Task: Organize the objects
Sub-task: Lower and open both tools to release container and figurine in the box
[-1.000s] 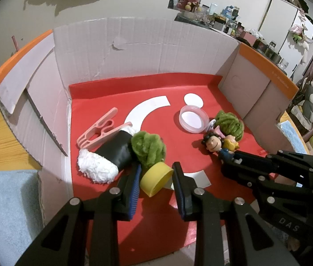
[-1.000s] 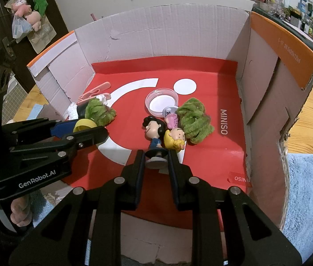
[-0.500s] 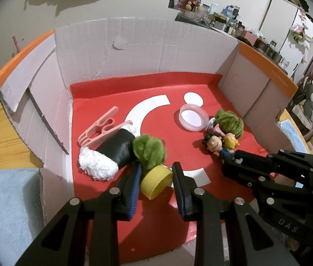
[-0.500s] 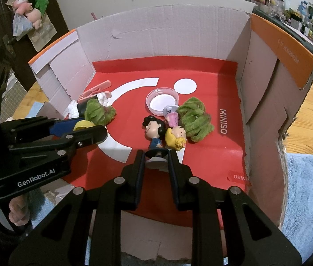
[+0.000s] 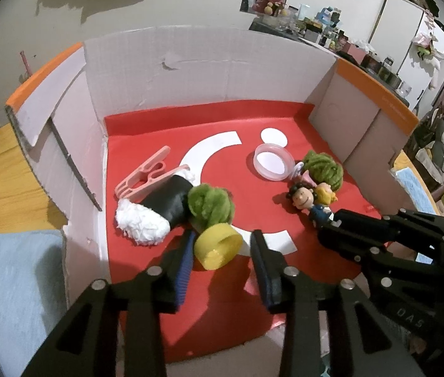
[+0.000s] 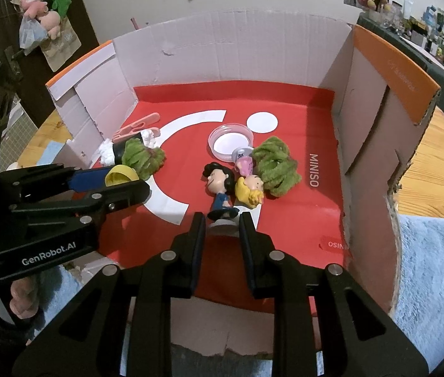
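A yellow cap (image 5: pixel 218 246) lies on the red box floor (image 5: pixel 222 298) between the jaws of my left gripper (image 5: pixel 223 238), which is open; the cap touches the left pad only. It also shows in the right wrist view (image 6: pixel 121 174). My right gripper (image 6: pixel 222 220) is shut on the white base of a dark-haired figurine (image 6: pixel 219 185), also seen in the left wrist view (image 5: pixel 305 199). A blonde figurine (image 6: pixel 250 190) lies beside it.
Cardboard walls (image 5: pixel 215 72) enclose the floor. A black-and-white sushi toy (image 5: pixel 156 213), a pink clip (image 5: pixel 149 176) and a green pompom (image 5: pixel 211 207) lie at left. A clear lid (image 6: pixel 231 141) and a second green pompom (image 6: pixel 277 165) lie at right.
The left gripper has drawn back slightly toward the box front and the yellow cap sits lower between its jaws. The right gripper still holds the dark-haired figurine's base.
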A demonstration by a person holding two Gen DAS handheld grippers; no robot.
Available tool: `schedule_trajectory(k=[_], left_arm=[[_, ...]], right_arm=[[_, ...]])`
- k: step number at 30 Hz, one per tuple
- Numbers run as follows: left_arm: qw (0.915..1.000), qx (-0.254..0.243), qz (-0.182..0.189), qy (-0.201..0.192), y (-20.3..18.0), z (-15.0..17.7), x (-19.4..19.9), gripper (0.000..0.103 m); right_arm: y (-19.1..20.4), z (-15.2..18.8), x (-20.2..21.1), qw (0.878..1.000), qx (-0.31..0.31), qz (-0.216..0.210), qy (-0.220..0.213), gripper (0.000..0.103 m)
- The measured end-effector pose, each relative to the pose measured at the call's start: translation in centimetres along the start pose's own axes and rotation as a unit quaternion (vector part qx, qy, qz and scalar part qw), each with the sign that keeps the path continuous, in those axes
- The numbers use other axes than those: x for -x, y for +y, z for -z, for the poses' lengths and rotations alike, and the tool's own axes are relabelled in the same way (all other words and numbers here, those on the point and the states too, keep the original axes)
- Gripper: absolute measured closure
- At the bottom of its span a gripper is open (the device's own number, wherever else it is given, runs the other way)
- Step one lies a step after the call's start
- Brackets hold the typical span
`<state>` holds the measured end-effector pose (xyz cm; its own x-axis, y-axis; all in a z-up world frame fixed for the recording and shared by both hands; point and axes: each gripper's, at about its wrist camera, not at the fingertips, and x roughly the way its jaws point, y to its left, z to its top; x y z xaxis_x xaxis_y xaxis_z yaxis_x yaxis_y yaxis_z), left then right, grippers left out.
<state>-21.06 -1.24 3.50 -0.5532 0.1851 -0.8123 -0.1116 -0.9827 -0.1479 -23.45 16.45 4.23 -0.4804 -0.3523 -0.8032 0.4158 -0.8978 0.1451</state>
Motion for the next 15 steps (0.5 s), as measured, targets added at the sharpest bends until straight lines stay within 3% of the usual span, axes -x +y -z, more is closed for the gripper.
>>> schedule_trajectory(k=[15], left_arm=[[1.0,0.001,0.002,-0.006,-0.17,0.48,0.74,0.056]], right_arm=[[0.46,0.32,0.83,1.0,-0.001,-0.001,-0.008,0.08]])
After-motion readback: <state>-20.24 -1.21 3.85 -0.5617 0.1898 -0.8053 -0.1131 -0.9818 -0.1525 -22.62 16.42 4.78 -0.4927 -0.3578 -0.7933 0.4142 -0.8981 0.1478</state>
